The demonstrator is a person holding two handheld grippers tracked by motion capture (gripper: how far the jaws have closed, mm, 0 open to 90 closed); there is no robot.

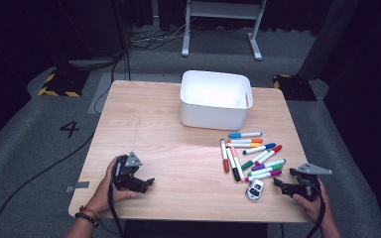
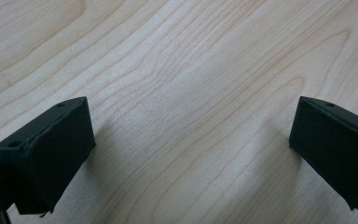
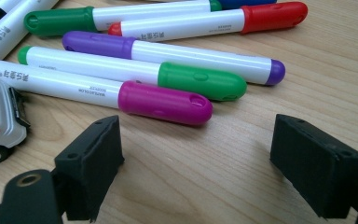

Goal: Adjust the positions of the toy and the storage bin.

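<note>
right gripper [image 3: 196, 158] jaws spread wide, empty, near magenta marker [image 3: 102, 93]; marker print unreadable. left gripper [image 2: 191, 154] spread, over bare table [image 2: 177, 56].

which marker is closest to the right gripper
The magenta-capped marker: it lies just ahead of the open right gripper, in front of the green-capped marker and purple one.

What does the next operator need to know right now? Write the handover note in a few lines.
Left gripper: open, holding nothing, low over bare table at the near left.
Right gripper: open, holding nothing, aimed at the magenta-capped marker, not touching it.
Things: markers lie loose in a pile on the right side of the table; a toy car sits just beside the right gripper; the white bin stands at the far edge.
Done: no marker seen in the bin.
Left: probably move every marker, and perhaps the car, into the bin.
</note>
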